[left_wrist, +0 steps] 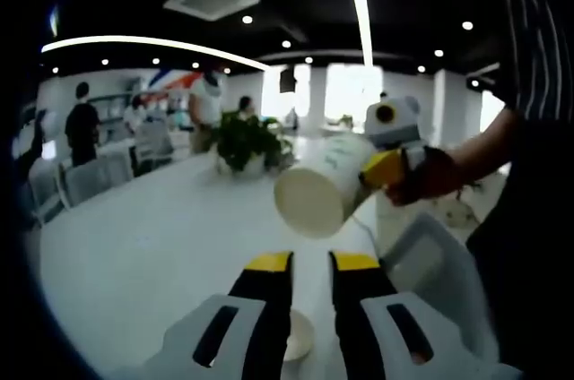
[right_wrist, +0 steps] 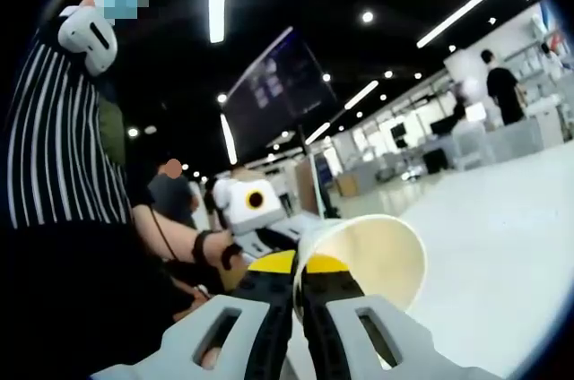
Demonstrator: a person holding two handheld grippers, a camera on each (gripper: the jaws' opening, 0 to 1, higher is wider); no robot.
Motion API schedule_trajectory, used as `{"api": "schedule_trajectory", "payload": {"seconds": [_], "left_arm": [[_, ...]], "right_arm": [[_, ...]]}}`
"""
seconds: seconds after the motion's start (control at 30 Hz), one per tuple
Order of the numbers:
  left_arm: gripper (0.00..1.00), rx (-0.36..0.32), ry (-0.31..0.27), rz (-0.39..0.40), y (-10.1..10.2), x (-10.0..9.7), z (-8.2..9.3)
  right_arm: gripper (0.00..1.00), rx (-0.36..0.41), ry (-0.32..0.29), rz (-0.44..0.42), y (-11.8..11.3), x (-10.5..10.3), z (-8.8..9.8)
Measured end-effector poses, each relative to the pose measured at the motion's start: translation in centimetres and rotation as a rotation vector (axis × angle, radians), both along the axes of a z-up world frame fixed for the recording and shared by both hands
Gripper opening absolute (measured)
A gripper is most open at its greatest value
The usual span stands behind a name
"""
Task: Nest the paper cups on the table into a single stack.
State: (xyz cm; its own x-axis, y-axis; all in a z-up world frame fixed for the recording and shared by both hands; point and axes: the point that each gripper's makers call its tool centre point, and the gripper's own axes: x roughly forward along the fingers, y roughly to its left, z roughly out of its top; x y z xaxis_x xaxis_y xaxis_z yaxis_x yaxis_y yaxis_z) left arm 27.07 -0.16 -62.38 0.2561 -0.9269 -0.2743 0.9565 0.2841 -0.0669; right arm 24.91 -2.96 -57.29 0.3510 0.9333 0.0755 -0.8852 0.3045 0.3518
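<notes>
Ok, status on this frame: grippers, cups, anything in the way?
Right gripper shut on paper cup, held tilted above the table. Left gripper shut on second cup, mostly hidden. Nothing between them.

White paper cup (left_wrist: 325,185) (cream inside), yellow-tipped black claw (right_wrist: 299,265), striped shirt (right_wrist: 54,138).

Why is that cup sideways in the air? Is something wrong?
The paper cup is tipped on its side above the white table because the right gripper pinches its rim. It looks empty, and nothing has spilled. A second cup sits by the left gripper.
</notes>
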Motion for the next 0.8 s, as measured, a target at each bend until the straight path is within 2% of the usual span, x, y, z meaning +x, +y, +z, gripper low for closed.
{"api": "schedule_trajectory", "payload": {"seconds": [0.23, 0.63, 0.8], "left_arm": [[0.2, -0.011, 0.001, 0.023, 0.4, 0.3, -0.1], [0.29, -0.025, 0.004, 0.059, 1.1, 0.9, -0.3], [0.38, -0.046, 0.011, 0.077, 1.4, 0.9, -0.6]], "right_arm": [[0.0, -0.018, -0.007, 0.011, -0.1, 0.5, 0.1], [0.0, -0.071, 0.029, 0.044, 0.6, 1.1, -0.1], [0.0, -0.087, 0.029, 0.051, 0.7, 1.4, -0.1]]}}
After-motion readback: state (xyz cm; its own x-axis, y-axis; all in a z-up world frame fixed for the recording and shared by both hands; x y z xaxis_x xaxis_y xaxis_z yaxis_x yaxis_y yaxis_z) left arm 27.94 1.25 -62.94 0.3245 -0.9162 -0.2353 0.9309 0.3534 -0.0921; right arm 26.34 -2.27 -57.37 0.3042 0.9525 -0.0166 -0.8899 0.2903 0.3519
